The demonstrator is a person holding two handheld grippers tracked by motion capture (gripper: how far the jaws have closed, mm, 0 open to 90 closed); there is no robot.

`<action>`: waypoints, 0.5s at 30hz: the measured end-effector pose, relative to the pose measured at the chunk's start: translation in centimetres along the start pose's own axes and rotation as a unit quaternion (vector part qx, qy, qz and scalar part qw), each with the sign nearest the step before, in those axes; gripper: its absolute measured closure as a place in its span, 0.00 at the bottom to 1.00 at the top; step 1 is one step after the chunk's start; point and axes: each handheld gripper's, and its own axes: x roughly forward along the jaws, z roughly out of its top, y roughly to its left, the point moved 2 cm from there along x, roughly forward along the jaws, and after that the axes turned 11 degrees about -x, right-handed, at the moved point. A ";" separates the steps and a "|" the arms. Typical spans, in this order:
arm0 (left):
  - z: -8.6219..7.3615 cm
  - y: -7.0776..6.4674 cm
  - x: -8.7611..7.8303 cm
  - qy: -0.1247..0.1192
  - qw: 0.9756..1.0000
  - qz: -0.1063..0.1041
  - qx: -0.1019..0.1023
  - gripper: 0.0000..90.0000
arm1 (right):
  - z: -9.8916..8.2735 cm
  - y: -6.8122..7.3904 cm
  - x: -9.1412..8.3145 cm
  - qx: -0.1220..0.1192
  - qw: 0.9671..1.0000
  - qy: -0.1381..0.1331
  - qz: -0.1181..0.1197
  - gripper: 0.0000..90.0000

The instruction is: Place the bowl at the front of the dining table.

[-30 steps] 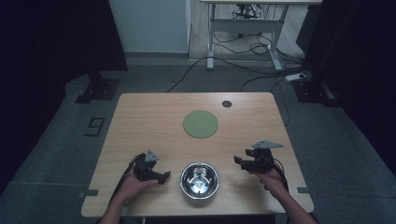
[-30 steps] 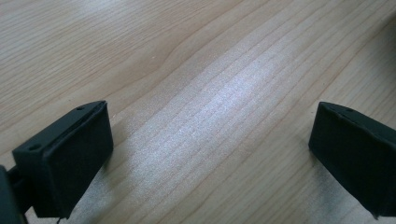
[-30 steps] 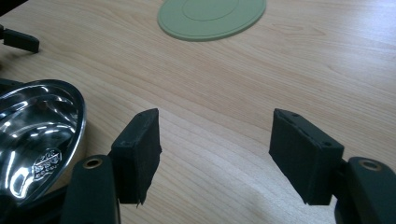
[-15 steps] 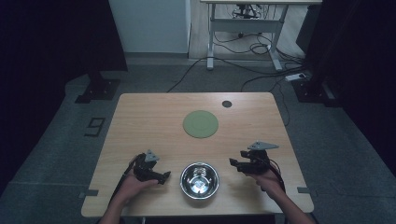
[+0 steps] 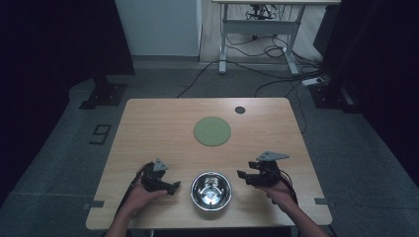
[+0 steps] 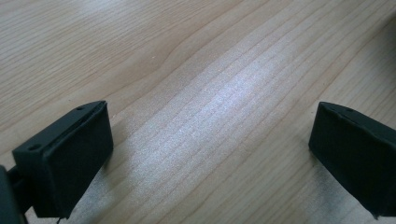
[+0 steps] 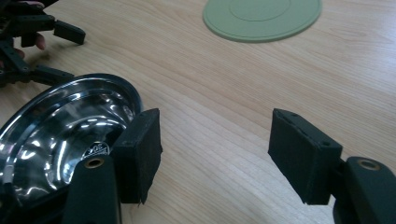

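A shiny steel bowl [image 5: 211, 190] stands empty near the table's front edge, between my two grippers. My left gripper [image 5: 173, 186] rests on the wood just left of the bowl and points at it. Its jaws stand wide apart over bare tabletop in the left gripper view [image 6: 212, 119]. To the right of the bowl my right gripper [image 5: 242, 175] is held a little above the table, open and holding nothing [image 7: 217, 121]. Its left pad [image 7: 140, 144] is close beside the bowl's rim [image 7: 126, 91], apart from it. A flat green plate [image 5: 212, 131] lies mid-table, beyond the bowl [image 7: 261, 14].
A small dark disc [image 5: 240, 109] is set in the wooden table [image 5: 148, 128] near its far edge. Cables and desk legs [image 5: 257, 39] lie on the floor beyond. The left gripper [image 7: 37, 32] and a fingertip appear past the bowl in the right gripper view.
My right gripper has shifted slightly left toward the bowl. The left gripper, the bowl and the plate have stayed where they were.
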 end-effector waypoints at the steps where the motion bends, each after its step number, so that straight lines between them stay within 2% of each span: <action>1: 0.0 0.0 0.0 0.000 1.000 0.000 0.000 0.00 | 0.0 0.1 0.0 -0.001 1.000 -0.001 0.001 0.38; 15: 0.0 0.0 0.0 0.000 1.000 0.000 0.000 0.00 | 0.6 1.1 0.5 -0.005 1.000 -0.005 0.014 0.38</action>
